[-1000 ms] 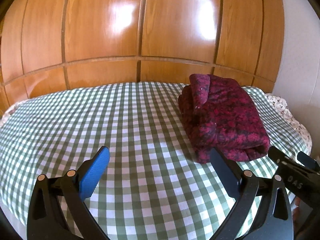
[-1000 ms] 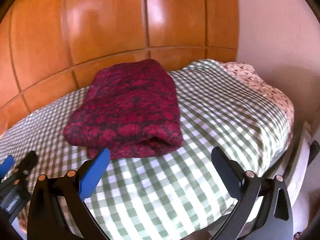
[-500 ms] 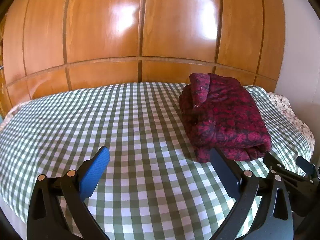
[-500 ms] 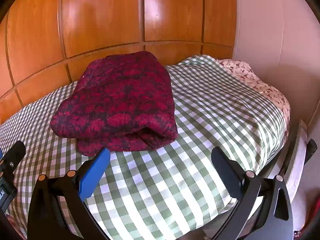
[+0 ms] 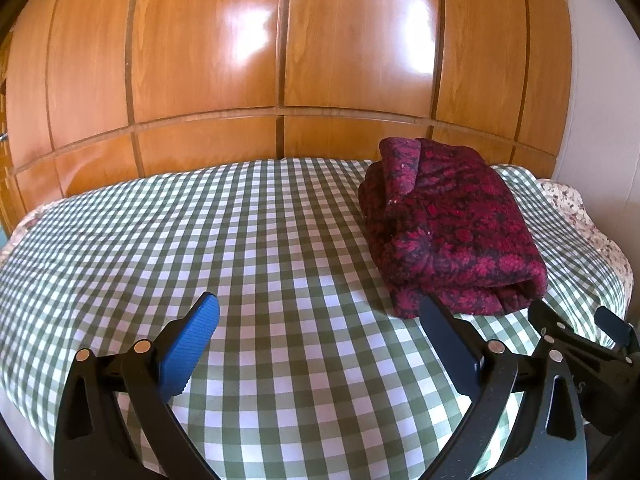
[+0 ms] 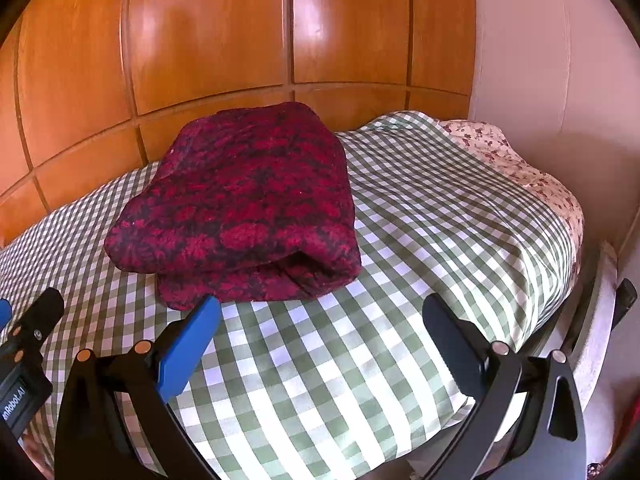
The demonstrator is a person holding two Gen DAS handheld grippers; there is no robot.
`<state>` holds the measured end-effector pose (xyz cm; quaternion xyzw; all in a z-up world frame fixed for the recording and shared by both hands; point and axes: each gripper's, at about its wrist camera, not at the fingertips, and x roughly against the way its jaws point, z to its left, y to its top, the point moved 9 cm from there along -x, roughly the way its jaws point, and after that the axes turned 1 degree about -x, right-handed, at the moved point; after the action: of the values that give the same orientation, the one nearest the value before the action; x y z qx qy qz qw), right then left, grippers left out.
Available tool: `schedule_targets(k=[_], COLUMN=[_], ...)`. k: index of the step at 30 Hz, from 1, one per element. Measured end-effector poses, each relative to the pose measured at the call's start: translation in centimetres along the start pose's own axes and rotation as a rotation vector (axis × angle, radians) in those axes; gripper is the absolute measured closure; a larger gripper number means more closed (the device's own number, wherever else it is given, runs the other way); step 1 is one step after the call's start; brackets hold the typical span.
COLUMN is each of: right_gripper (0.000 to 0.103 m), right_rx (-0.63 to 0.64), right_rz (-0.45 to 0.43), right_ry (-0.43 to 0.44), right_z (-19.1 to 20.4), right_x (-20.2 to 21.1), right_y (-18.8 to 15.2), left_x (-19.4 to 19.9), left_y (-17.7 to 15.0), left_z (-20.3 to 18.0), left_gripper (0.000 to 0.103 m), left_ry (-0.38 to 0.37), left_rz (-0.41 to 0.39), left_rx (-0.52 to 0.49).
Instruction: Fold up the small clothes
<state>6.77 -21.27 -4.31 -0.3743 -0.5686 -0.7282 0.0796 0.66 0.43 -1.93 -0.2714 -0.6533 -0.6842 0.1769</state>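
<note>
both tongs stand spread wide with nothing between their fingers. the left tongs [image 5: 320,332] hover over bare checked cloth near the front edge of the bed [image 5: 240,240], and the right tongs [image 6: 320,332] hover just beside them, over the bed's front right part. each pair shows in the other's view: the right tongs at the lower right edge of the left view, the left tongs at the lower left edge of the right view.

the folded dark red patterned garment [image 5: 452,232] lies on the green-and-white checked cover, toward the right side of the bed, its rolled fold facing the tongs. in the right view the garment [image 6: 244,208] sits just ahead of the blue fingertip pad [image 6: 188,352], apart from it. a floral sheet [image 6: 520,168] shows at the bed's far right corner. glossy wooden panels [image 5: 280,60] rise behind the bed.
</note>
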Motion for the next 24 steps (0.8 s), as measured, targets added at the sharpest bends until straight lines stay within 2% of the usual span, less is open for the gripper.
schedule_targets(k=[24], right_gripper=[0.002], right_rx=[-0.002], right_rz=[0.015], right_ry=[0.019], right_z=[0.34], right_x=[-0.23], right_y=[-0.31], left_x=[0.05], left_y=[0.13], left_z=[-0.66], left_gripper=[0.004], left_ry=[0.003], left_rz=[0.002], left_rx=[-0.008])
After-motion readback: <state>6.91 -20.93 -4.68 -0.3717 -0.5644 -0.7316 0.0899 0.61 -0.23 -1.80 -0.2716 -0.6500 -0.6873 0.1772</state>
